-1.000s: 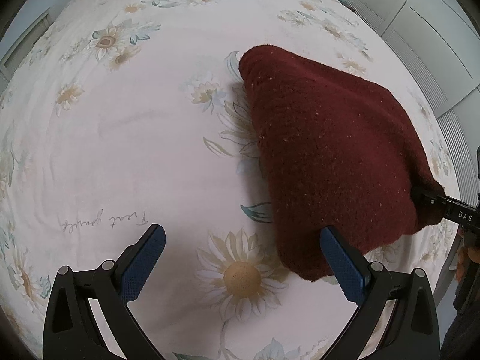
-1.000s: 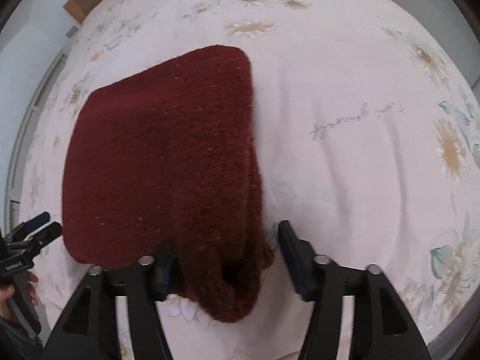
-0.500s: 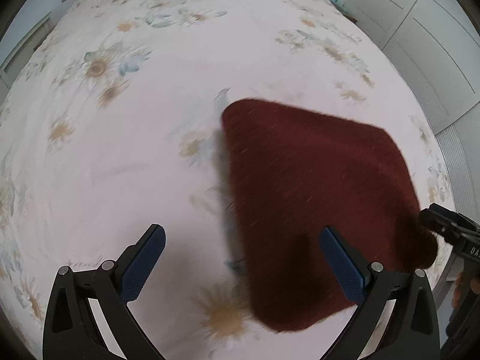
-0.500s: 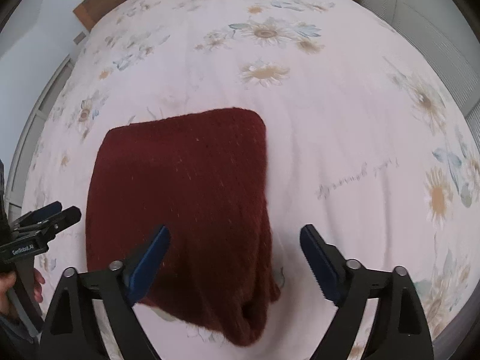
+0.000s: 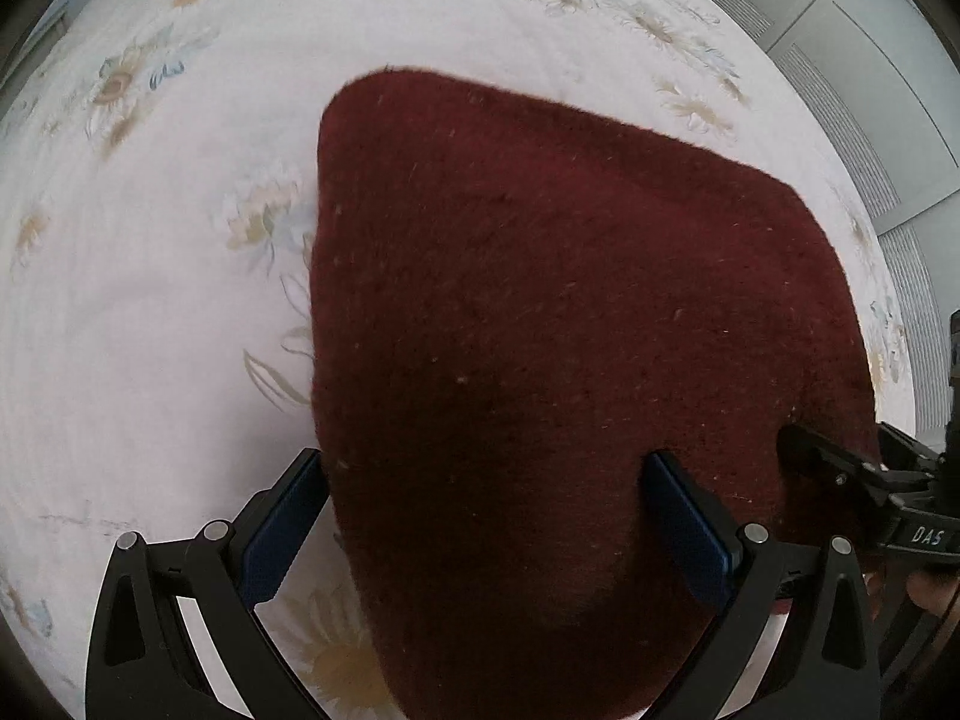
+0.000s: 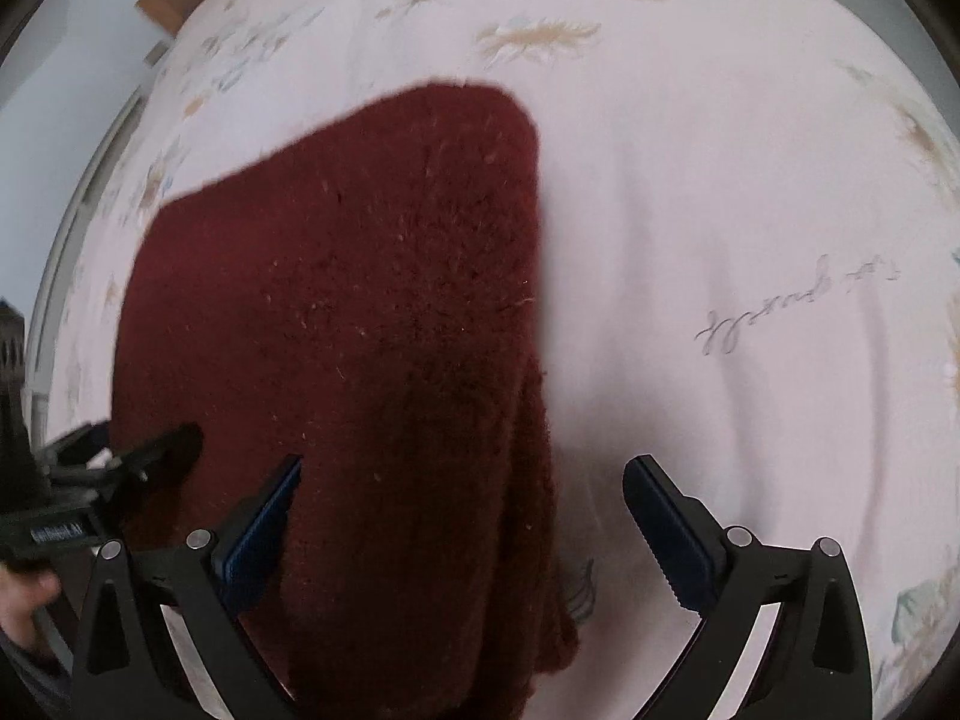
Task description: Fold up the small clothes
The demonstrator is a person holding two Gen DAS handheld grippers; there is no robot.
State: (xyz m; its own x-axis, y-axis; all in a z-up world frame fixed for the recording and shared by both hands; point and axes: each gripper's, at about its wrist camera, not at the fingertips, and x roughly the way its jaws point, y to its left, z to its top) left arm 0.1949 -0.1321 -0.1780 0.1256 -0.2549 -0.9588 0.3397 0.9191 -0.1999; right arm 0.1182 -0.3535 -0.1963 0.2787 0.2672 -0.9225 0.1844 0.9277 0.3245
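A dark red knitted garment [image 5: 540, 330] lies folded flat on the flowered bedsheet [image 5: 150, 300]. My left gripper [image 5: 486, 516] is open, its jaws wide apart astride the garment's near left edge. My right gripper [image 6: 462, 516] is open too, low over the garment's [image 6: 336, 312] near right edge, where the folded layers show. Each gripper shows in the other's view: the right one at the right edge of the left wrist view [image 5: 852, 468], the left one at the left edge of the right wrist view [image 6: 132, 456].
The bedsheet [image 6: 720, 240] stretches away on all sides, with printed handwriting [image 6: 792, 300] to the right of the garment. White cupboard doors [image 5: 870, 60] stand beyond the bed's far right. A wooden headboard [image 6: 162, 0] shows at the far end.
My right gripper let go of the garment's corner and opened wide. Both grippers rose, then came back down close over the garment's near edge.
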